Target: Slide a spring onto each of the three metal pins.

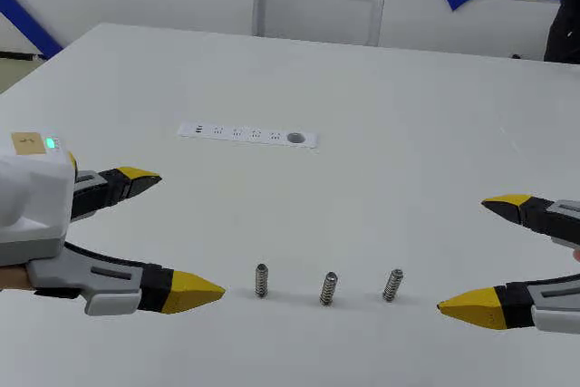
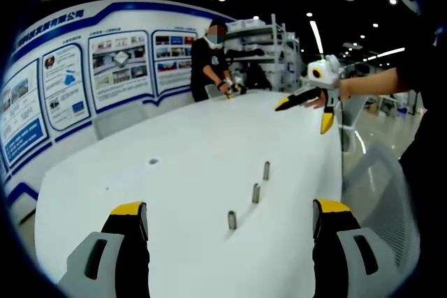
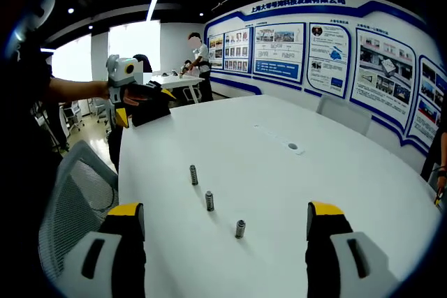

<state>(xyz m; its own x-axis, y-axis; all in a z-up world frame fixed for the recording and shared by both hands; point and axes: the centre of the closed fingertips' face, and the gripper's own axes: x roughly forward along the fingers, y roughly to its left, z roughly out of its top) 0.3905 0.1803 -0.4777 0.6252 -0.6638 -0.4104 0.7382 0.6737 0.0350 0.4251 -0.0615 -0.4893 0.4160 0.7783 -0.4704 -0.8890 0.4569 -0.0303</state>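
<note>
The right gripper (image 1: 462, 256) is running off the head view's right edge, and the left edge is cutting the left gripper (image 1: 190, 233). Both are holding their yellow-tipped black jaws wide apart, gripping nothing. 3 coiled steel springs (image 1: 328, 290) are standing upright in a row on the smooth white table (image 1: 408, 133), between the grippers and apart from them. Each seems to be sitting around a pin (image 1: 331, 276), though the coils are hiding the shafts and only rounded caps are peeking out on top. In both gripper views the coils are blurring into plain grey posts. A flat white socket strip (image 1: 247, 134) is lying beyond them, and a grey chair (image 1: 317, 14) is standing at the far edge.
</note>
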